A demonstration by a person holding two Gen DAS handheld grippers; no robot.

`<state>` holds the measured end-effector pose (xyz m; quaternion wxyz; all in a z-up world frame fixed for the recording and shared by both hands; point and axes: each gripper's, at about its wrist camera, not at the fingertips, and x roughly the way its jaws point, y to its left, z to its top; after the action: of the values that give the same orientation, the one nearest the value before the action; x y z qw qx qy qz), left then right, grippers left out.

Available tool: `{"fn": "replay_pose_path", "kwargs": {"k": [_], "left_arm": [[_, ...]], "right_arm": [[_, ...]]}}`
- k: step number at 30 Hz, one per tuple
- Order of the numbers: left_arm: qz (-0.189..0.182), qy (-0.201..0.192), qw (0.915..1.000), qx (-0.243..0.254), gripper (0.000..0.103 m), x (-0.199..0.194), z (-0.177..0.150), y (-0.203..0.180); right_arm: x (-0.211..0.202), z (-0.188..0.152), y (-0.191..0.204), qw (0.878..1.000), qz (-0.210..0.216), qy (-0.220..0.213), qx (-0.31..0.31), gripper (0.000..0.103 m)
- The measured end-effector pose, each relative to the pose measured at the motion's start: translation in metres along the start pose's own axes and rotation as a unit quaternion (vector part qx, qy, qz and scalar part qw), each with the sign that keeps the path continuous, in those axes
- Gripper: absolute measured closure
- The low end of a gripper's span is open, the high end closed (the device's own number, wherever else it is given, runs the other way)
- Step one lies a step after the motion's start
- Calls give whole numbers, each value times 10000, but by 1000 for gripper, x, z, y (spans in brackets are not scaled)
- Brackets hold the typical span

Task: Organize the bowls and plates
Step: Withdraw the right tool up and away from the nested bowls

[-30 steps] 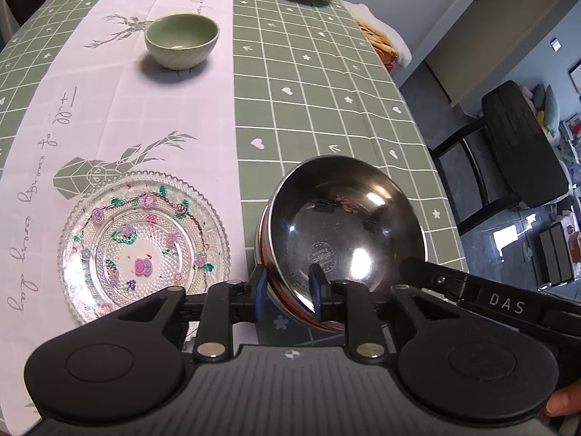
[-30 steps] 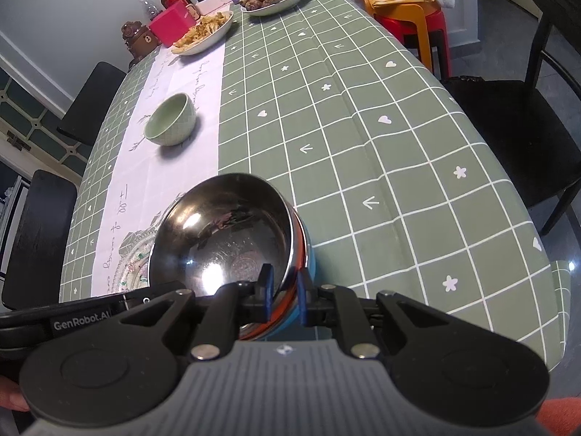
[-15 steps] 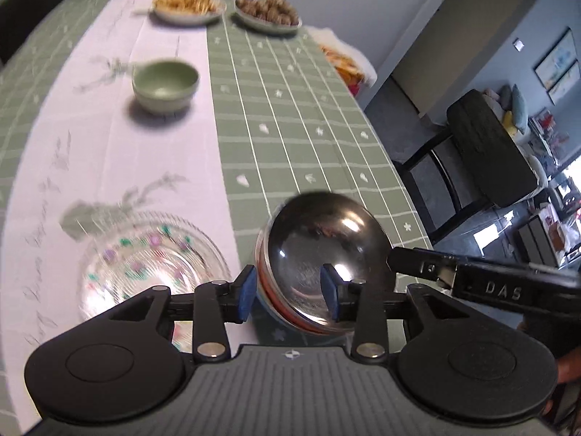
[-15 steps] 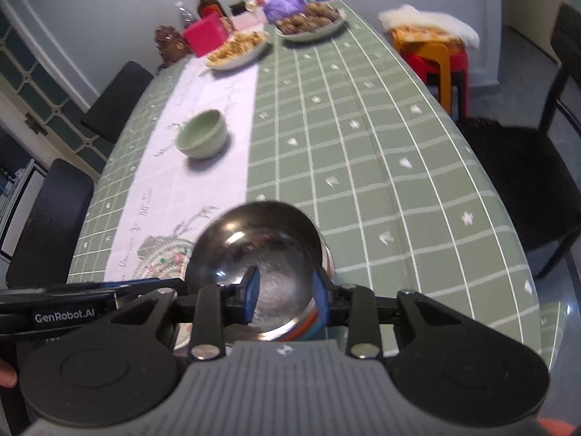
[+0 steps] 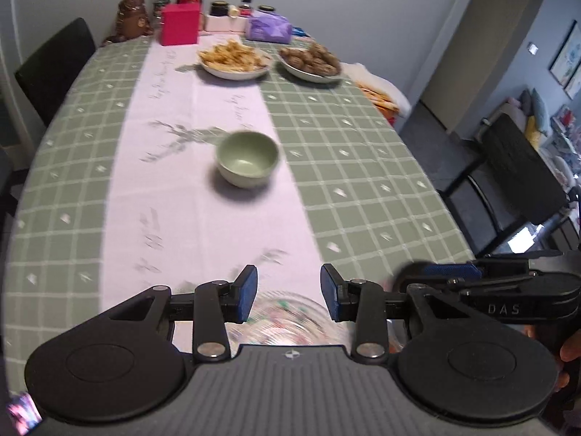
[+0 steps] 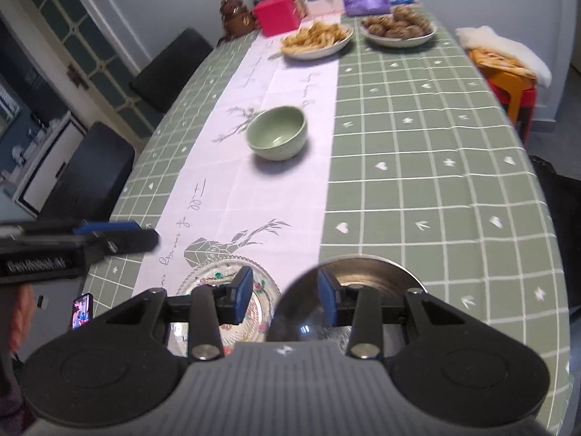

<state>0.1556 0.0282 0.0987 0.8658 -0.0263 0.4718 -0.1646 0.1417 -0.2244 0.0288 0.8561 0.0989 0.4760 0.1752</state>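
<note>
The desk (image 6: 417, 138), under a green checked cloth with a white runner, carries all the task's pieces. The steel bowl (image 6: 366, 265) sits at the near edge on the green cloth, apparently placed, with the patterned glass plate (image 6: 221, 276) just beside it on the runner. The green bowl (image 6: 277, 136) stands alone farther up the runner, well apart from both, and looks like the piece left to gather. The left tool (image 5: 288, 292) is released and empty above the glass plate. The right tool (image 6: 285, 292) has just been opening; nothing is gripped between its pads.
</note>
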Motion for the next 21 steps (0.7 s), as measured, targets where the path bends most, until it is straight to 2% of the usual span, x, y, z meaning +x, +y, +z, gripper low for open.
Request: {"fn": "replay_pose_path", "kwargs": {"k": [9,11,13,21], "left_arm": [[304,17,9992,-271,58,22,32,61],[251,47,9991,-334,57,30,36,72],[184,57,9989,-423,49,38,41,84],[24,3,9973,-732,44,80,68,112]], "right_arm": [[60,56,15,9991,-256,331,-75,61],[72,67,17,9987,-342,364,-106,61],[83,79,19,9981,-450,380,-157,61],[124,118,26,9962,-682,424,-336,59]]}}
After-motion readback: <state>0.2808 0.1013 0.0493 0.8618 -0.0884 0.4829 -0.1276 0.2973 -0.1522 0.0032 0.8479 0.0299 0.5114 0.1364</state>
